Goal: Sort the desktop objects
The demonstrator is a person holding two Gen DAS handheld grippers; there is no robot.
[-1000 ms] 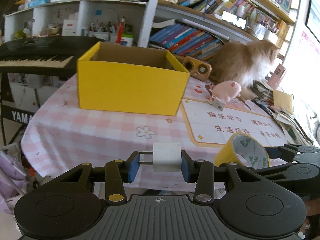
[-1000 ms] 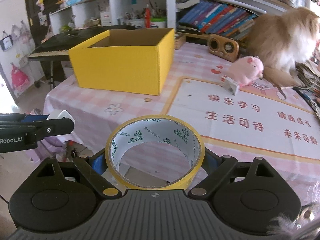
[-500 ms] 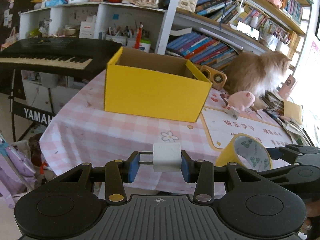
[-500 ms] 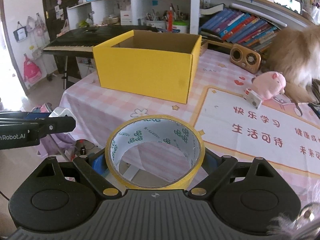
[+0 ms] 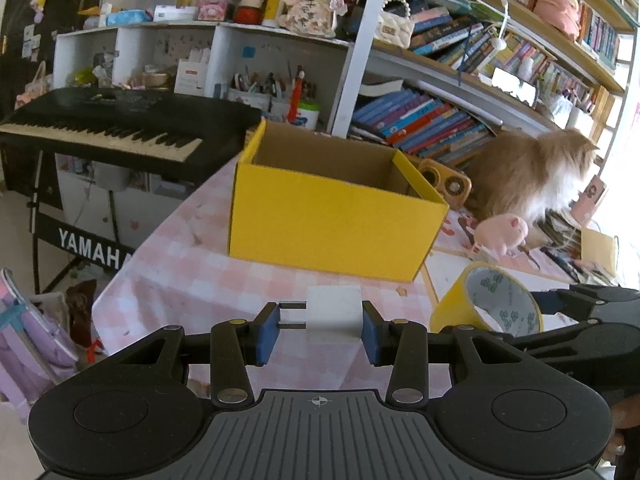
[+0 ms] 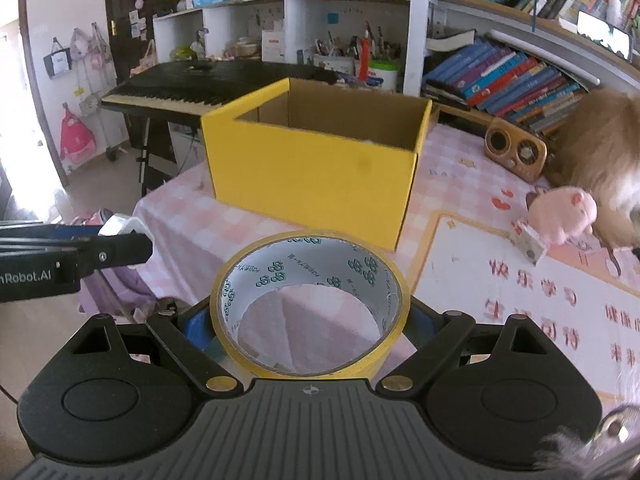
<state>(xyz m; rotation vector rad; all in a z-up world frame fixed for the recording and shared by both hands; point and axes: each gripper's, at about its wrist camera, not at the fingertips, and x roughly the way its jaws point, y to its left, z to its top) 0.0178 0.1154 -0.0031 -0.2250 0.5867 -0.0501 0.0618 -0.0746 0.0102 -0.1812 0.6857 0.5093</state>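
We see one open-topped cardboard box (image 5: 332,232), bright yellow outside and plain brown inside, standing at the far left of the surface (image 5: 188,276), which wears a pink-and-white checked cloth. The left gripper (image 5: 319,326) points downward over the near edge and clamps one small white plug adapter (image 5: 334,312), a smooth matte cube with two metal prongs pointing left; its blue pads press on the prong tips and on the cube's right face. The right gripper (image 6: 310,320) tilts down in the same way, its jaws set wide and closed on one roll of yellow tape (image 6: 310,304), a glossy ring with a printed white cardboard core, gripped across its outer width and held in the air near the surface's near edge. Both held things hang on the near side of the box, apart from it, the tape to the right of the adapter. Farther right on the surface lie one soft pink plush pig (image 6: 566,216), one rounded wooden radio (image 6: 516,154) and a printed white mat (image 6: 532,292), with one long-haired ginger cat (image 5: 528,176) sitting behind them. One black keyboard (image 5: 116,128) stands at the far left, beyond the surface.
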